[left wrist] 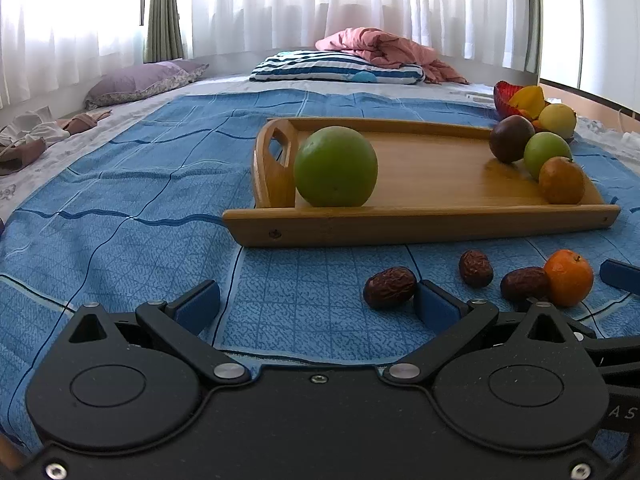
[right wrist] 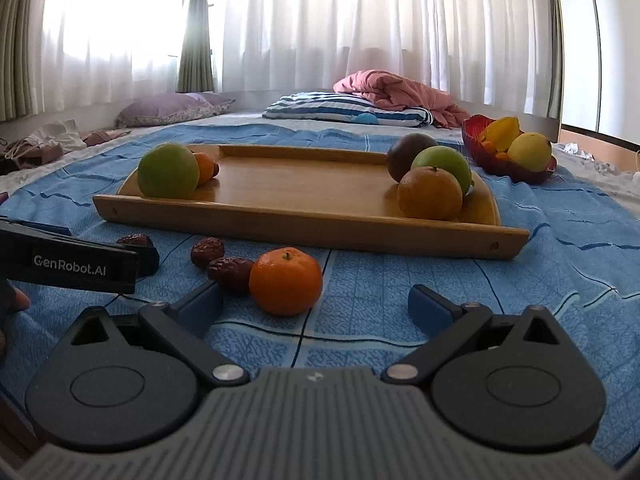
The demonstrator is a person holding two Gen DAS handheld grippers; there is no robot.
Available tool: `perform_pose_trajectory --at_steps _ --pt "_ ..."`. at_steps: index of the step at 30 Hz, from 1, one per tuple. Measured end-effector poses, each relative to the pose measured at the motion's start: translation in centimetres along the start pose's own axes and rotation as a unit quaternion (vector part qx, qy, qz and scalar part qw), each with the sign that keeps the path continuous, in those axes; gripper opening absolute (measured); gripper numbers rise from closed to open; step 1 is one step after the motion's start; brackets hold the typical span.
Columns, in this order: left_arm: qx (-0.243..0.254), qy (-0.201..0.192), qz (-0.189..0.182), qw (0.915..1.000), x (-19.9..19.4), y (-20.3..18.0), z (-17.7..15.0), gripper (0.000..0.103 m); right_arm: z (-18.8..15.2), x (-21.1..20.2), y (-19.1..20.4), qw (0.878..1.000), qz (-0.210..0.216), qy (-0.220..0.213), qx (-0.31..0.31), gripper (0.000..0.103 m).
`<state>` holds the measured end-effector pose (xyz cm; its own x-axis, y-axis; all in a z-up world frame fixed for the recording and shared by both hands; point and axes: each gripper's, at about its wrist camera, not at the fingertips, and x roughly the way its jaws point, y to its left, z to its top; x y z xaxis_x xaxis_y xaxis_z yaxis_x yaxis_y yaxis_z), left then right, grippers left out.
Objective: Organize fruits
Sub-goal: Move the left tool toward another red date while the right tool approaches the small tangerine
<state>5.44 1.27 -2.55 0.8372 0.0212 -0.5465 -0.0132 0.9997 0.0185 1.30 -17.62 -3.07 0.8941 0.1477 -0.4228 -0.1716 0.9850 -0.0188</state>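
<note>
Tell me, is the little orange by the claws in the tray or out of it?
Out. The little orange sits on the blue bedspread, in front of the wooden tray, touching a dried date. Neither claw holds it.

right gripper (right wrist: pixel 314 306): spread wide, empty
mandarin (right wrist: pixel 285 281): 11 o'clock, on bed (right wrist: pixel 480 280)
tray (right wrist: pixel 312 224): 12 o'clock, holding fruit

3 dates (left wrist: pixel 475 268) before the tray (left wrist: pixel 420 224); behind it, perhaps touching, bowl (right wrist: pixel 476 144).
</note>
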Motion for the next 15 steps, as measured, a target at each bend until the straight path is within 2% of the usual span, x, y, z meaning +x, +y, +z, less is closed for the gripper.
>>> perform_pose_trajectory --at_steps 15 --pt "-0.006 0.004 0.003 1.0000 0.10 0.03 0.03 0.103 0.13 0.19 0.03 1.000 -0.004 0.006 0.004 0.103"
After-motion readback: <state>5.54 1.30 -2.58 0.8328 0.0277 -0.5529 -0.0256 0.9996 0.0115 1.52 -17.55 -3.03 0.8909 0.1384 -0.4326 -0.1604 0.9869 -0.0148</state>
